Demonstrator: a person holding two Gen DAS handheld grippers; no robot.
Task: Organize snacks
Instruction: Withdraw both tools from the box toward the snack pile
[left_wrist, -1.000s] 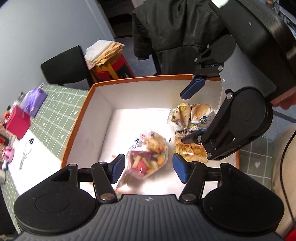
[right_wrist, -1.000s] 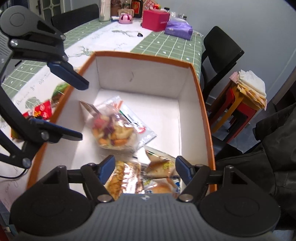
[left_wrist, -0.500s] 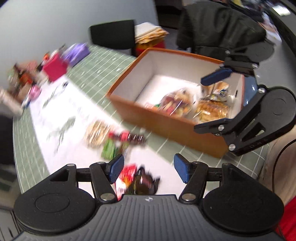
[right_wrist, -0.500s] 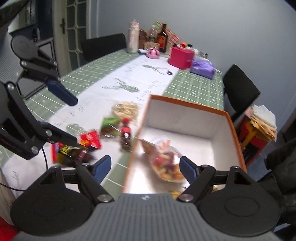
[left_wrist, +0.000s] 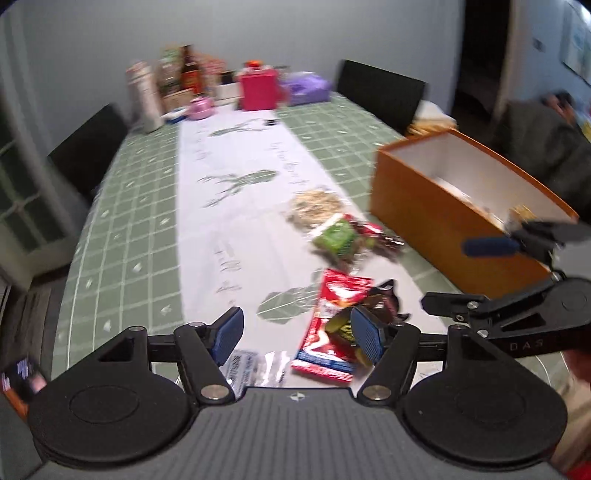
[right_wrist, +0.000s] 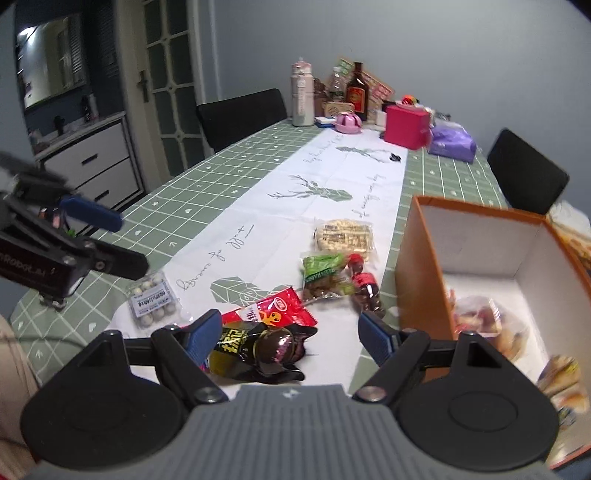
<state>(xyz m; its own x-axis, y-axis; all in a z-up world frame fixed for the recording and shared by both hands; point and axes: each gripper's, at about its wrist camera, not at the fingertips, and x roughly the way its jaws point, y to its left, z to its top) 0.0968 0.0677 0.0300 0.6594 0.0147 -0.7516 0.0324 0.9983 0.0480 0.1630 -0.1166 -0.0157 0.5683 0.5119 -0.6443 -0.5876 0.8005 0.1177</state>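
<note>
"DAS" in small letters on right claw (left_wrist: 513, 280) arm. "nRobot.AI", partly cut off, on left claw (right_wrist: 107, 240) body. Cursive script on white runner (right_wrist: 332, 184), unreadable. Red packet (right_wrist: 273, 308) has oval logo; black-yellow packet (right_wrist: 255, 349) has yellow characters; both illegible.

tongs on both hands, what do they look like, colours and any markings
Both tongs are matte black linkage arms with silver pivot screws, tipped with blue ribbed pads, set on round black discs and a ribbed grey base. The left tongs carry partial white lettering in the right wrist view; the right tongs show "DAS" in the left wrist view.
</note>
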